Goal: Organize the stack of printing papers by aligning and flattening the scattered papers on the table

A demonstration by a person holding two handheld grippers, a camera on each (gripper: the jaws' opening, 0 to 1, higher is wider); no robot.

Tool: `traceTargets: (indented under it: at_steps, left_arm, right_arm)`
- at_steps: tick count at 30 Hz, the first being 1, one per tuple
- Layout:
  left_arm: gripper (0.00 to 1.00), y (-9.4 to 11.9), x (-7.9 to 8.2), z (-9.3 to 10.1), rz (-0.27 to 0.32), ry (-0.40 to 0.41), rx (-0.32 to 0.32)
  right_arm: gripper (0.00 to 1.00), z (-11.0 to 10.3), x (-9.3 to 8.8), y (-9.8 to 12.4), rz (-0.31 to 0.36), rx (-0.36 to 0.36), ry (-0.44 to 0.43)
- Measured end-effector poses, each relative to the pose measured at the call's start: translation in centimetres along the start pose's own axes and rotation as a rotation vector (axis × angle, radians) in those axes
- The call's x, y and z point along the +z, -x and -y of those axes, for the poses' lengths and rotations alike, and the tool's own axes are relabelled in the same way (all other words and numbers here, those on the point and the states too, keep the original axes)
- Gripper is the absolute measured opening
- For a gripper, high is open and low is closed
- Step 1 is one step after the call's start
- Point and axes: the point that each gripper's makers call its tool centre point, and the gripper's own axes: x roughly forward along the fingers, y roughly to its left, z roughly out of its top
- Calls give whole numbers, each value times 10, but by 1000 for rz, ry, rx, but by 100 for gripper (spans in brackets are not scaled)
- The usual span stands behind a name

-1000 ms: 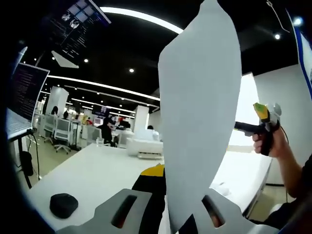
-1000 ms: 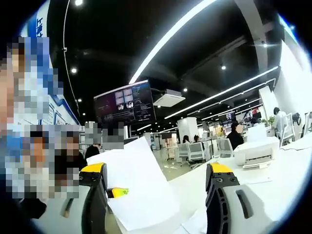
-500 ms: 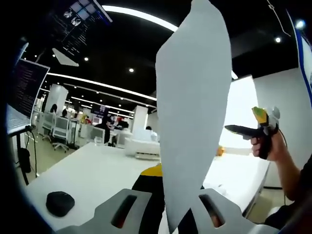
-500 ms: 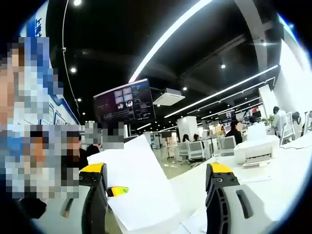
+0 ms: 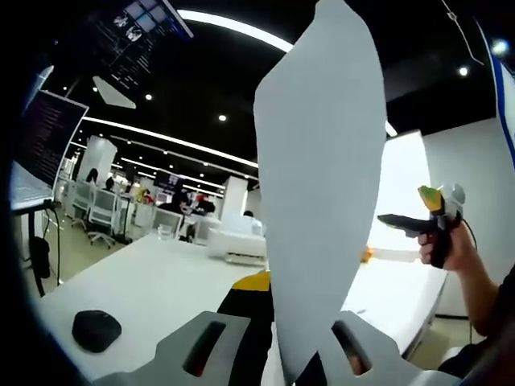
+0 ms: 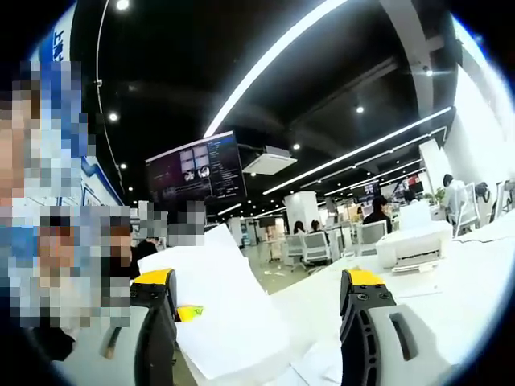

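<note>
A white sheet of printing paper (image 5: 318, 185) stands upright in the left gripper view, rising from between the jaws of my left gripper (image 5: 282, 358), which is shut on its lower edge. At the right of that view a hand holds my right gripper (image 5: 434, 219) in the air, apart from the sheet and pointing left towards it. In the right gripper view the same paper (image 6: 221, 314) shows a little way ahead, with the left gripper's yellow tip (image 6: 187, 312) at its edge. My right gripper (image 6: 256, 283) is open, with nothing between its jaws.
Below lies a long white table (image 5: 153, 281) with a black mouse (image 5: 96, 330) at its near left and a white printer (image 5: 237, 241) further back. A laptop screen (image 5: 48, 137) stands at the far left. Loose white sheets (image 6: 322, 366) lie low in the right gripper view.
Both views have shifted slightly. The paper stays held upright in the left gripper, and the right gripper has sunk a little in the left gripper view.
</note>
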Motion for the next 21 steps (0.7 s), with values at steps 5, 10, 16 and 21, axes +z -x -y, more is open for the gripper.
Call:
traceTargets:
  at_steps: [5,10,16,21]
  left_arm:
    - [6,-4,-1,-5,10,6,16]
    - [6,-4,-2,-10,18,45,19]
    - [6,0,2,-9,38,66,16]
    - [6,2,5,-11,42,66,18]
  right_arm:
    - [79,-1,-5,-1,-10,6,0]
    - [79,-3,-8,4,-23,20,-9]
    - [79,-7,-1,1,-17,13,-10]
    - [79,-7,-1,1,-5,13,9]
